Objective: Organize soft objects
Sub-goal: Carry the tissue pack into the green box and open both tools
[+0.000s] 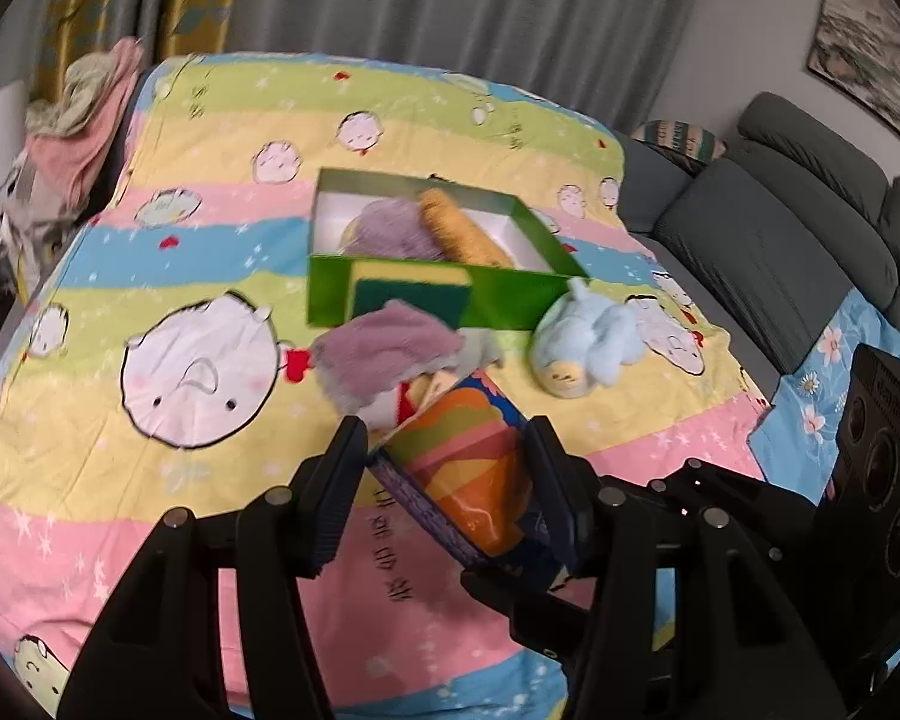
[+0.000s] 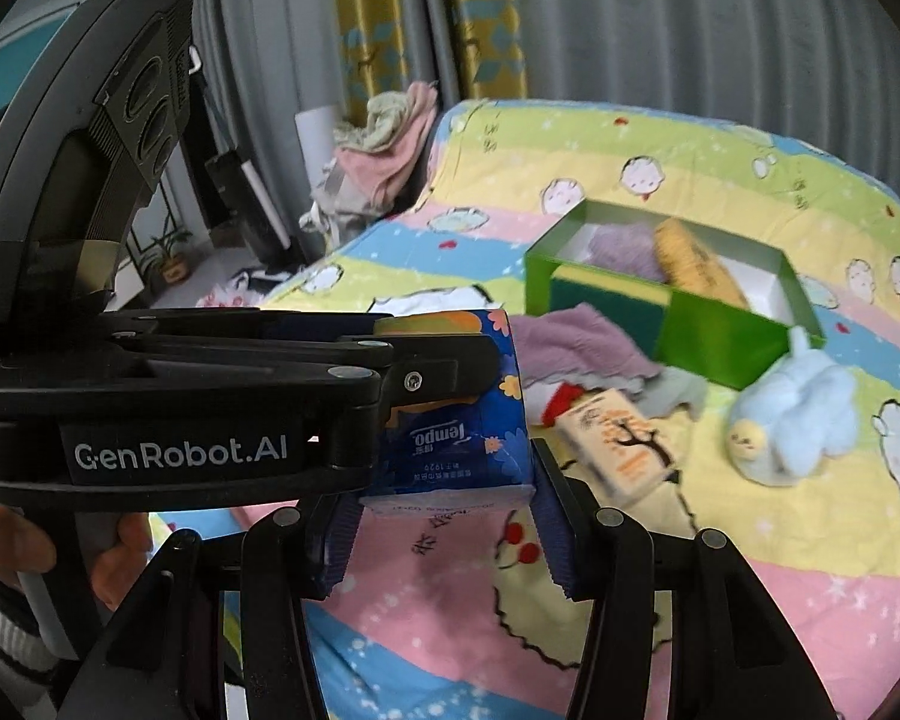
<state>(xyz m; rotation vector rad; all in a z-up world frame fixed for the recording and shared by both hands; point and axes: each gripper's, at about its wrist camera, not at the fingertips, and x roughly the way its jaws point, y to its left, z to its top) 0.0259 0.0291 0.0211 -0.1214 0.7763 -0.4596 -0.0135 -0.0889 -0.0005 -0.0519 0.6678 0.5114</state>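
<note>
- the left gripper (image 1: 447,480) has its fingers closed partway onto a blue tissue pack (image 1: 468,468) with a rainbow print, one pad on each side of it, and holds it above the striped bedspread (image 1: 150,540) toward the near edge.
- from the right wrist view the same tissue pack (image 2: 456,414) shows its blue "tempo" face, with the left gripper (image 2: 444,360) clamped across it from the left.
- the right gripper (image 2: 447,531) has its fingers spread wide just below the pack, a blue-ribbed pad (image 2: 342,534) on either side of the lower edge; whether the pads touch the pack cannot be told.
- a green box (image 1: 390,291), open on top, stands on the middle of the bedspread; inside lie a purple cloth (image 1: 390,228) and a yellow plush roll (image 1: 459,228), and a yellow and green sponge (image 1: 411,291) stands against the inner front wall.
- a second purple cloth (image 1: 384,348) lies crumpled on the bedspread just in front of the box, touching a small grey cloth (image 1: 480,348).
- a beige tissue pack (image 2: 621,450) with a tree print lies tilted near that purple cloth, beside a red and white item that is partly hidden.
- a light blue plush toy (image 1: 588,342) lies by the box's front right corner.
- a heap of pink and green cloths (image 1: 84,114) sits past the far left corner of the bedspread, and a grey sofa (image 1: 780,252) runs along its right edge.
</note>
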